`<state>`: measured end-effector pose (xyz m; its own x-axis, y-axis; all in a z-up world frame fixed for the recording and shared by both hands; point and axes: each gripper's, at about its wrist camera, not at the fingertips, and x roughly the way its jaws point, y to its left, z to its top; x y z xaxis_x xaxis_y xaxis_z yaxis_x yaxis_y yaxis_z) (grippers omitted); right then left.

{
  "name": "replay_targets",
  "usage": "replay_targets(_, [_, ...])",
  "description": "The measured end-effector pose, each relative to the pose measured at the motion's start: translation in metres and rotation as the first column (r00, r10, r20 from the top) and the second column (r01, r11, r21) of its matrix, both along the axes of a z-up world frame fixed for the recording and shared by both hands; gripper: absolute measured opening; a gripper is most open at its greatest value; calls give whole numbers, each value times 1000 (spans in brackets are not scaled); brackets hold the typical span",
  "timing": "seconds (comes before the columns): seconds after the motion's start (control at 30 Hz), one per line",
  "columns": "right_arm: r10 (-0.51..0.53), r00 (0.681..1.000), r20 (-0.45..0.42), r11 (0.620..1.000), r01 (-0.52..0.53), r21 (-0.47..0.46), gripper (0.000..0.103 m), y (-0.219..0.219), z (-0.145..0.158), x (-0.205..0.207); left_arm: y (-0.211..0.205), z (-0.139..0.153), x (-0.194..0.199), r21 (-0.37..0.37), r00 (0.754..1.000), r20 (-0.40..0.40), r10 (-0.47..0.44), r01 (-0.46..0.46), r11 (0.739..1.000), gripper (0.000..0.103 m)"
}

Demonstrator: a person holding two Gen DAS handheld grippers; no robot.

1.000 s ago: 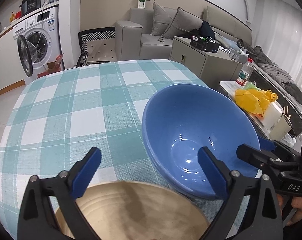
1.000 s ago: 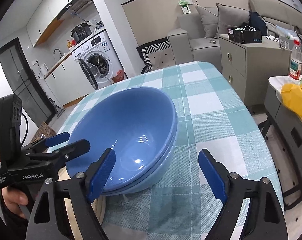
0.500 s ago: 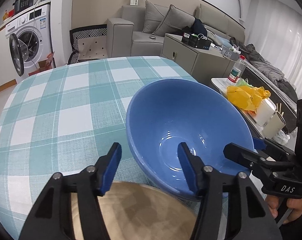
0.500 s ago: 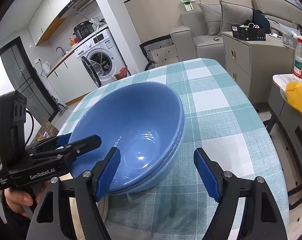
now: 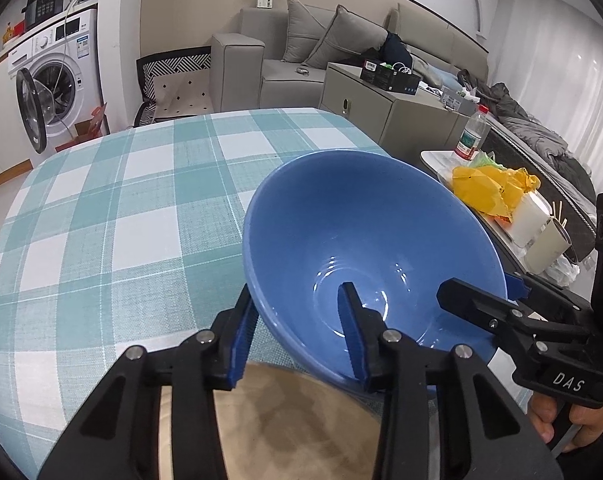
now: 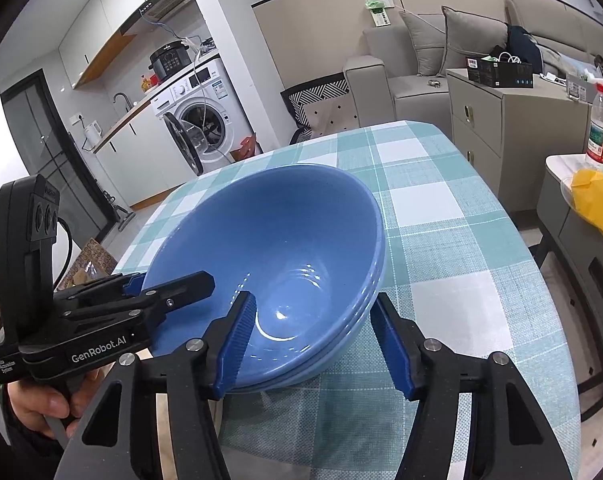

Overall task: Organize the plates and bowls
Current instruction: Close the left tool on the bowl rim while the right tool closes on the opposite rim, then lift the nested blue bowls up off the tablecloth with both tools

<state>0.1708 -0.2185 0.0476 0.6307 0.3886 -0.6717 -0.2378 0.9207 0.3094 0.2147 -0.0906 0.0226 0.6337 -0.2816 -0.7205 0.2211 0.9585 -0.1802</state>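
Nested blue bowls [image 5: 365,240] [image 6: 277,248] sit tilted on the checked tablecloth, leaning on a wooden plate [image 5: 293,428] at the near edge. My left gripper [image 5: 297,336] straddles the bowls' near-left rim, one finger inside, one outside, jaws narrowed onto it. My right gripper [image 6: 317,344] straddles the near-right rim, its left finger inside and its right finger outside with a gap. In the right wrist view the left gripper [image 6: 169,292] shows at the left; in the left wrist view the right gripper [image 5: 481,300] shows at the right.
The teal checked table [image 5: 121,208] stretches away behind the bowls. A side table to the right carries a yellow bag [image 5: 489,188], a water bottle [image 5: 471,136] and cups. A washing machine [image 5: 49,92] and a sofa [image 5: 301,52] stand beyond.
My left gripper has narrowed from wide open onto the bowls' rim. My right gripper has also narrowed and moved onto the rim on its side. The bowls look more tilted.
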Motion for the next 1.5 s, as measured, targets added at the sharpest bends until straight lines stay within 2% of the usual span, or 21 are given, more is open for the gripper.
replay_targets(0.23, [-11,1000,2,1000,11,3,54,-3,0,0,1,0,0,10,1000,1,2,-2,1000,39])
replay_targets(1.03, [-5,1000,27,999,6,-39,53,0,4,-4,-7,5,-5,57,1000,14,7,-7,998,38])
replay_targets(1.5, [-10,997,76,999,12,-33,53,-10,25,-16,-16,29,-15,77,998,64,-2,-3,997,38])
